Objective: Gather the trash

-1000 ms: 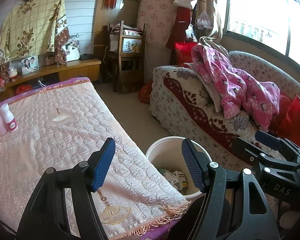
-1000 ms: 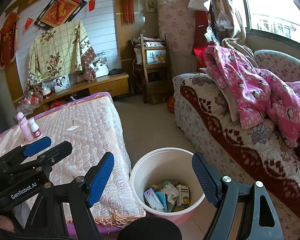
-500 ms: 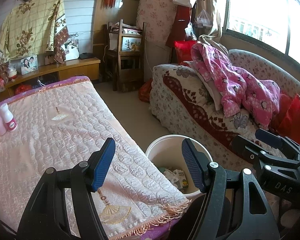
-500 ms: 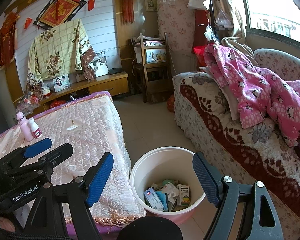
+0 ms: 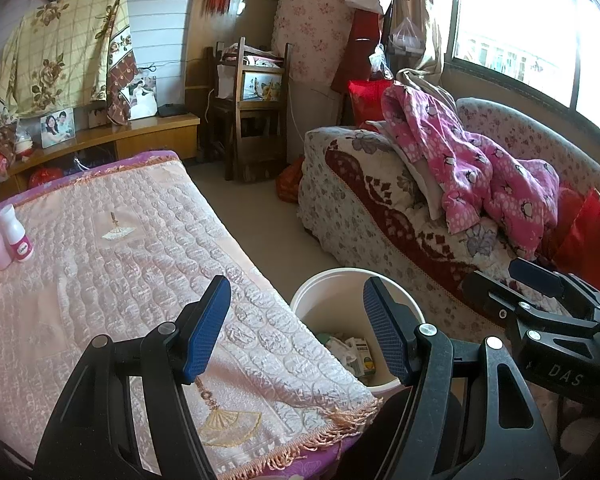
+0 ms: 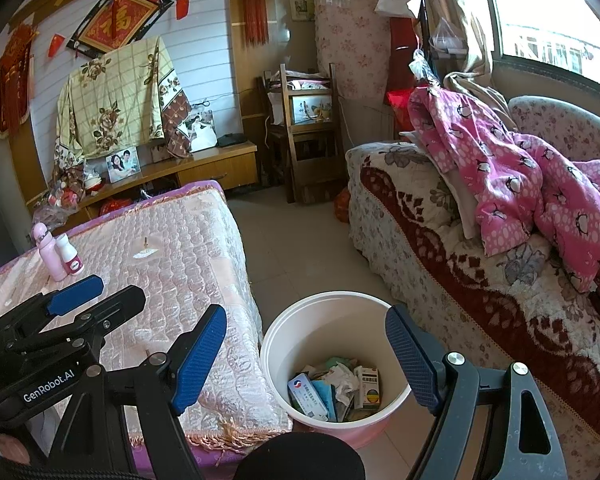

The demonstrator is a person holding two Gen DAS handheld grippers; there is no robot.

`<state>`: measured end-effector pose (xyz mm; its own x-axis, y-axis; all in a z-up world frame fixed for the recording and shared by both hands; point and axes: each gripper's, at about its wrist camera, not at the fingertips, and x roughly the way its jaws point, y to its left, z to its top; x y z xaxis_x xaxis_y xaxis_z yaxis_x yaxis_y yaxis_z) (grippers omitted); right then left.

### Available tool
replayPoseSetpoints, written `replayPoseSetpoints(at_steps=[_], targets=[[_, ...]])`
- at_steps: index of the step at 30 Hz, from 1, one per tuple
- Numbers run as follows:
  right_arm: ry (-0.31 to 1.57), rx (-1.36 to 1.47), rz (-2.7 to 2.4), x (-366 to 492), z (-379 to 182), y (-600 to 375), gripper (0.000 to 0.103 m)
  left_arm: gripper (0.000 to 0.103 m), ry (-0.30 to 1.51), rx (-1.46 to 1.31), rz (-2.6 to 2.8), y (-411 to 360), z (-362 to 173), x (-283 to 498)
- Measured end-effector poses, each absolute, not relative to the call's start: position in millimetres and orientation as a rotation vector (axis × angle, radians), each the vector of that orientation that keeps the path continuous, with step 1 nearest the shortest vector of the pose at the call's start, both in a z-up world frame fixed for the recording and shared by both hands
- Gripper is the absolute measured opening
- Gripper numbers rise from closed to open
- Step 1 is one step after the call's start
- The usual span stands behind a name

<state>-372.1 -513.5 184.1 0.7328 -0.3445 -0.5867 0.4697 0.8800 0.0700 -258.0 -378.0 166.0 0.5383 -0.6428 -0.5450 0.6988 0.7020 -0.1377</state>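
Observation:
A white trash bucket point(image 6: 300, 332) stands on the floor between the table and the sofa, also in the left wrist view point(image 5: 328, 284). It holds several boxes and crumpled papers point(image 6: 336, 388). My right gripper point(image 6: 306, 356) is open and empty above the bucket. My left gripper point(image 5: 296, 334) is open and empty over the table's near corner, beside the bucket. Each gripper shows in the other's view: the left gripper point(image 6: 76, 300), the right gripper point(image 5: 536, 280).
A table with a pink quilted cloth point(image 6: 172, 248) is on the left, with two pink-and-white bottles point(image 6: 60, 256) at its far left. A floral sofa point(image 6: 440, 240) with a pink blanket point(image 6: 520, 184) is on the right. A wooden chair point(image 6: 304, 132) and cabinet stand at the back.

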Motion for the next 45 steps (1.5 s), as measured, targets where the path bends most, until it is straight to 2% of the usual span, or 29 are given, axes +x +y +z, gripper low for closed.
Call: replayPoseSetpoints(at_steps=[45], targets=[[0.610, 0.226, -0.459, -377.2, 178.2, -517.3, 0.080, 0.069, 0.610, 0.122, -0.831, -380.9, 160.3, -261.9]])
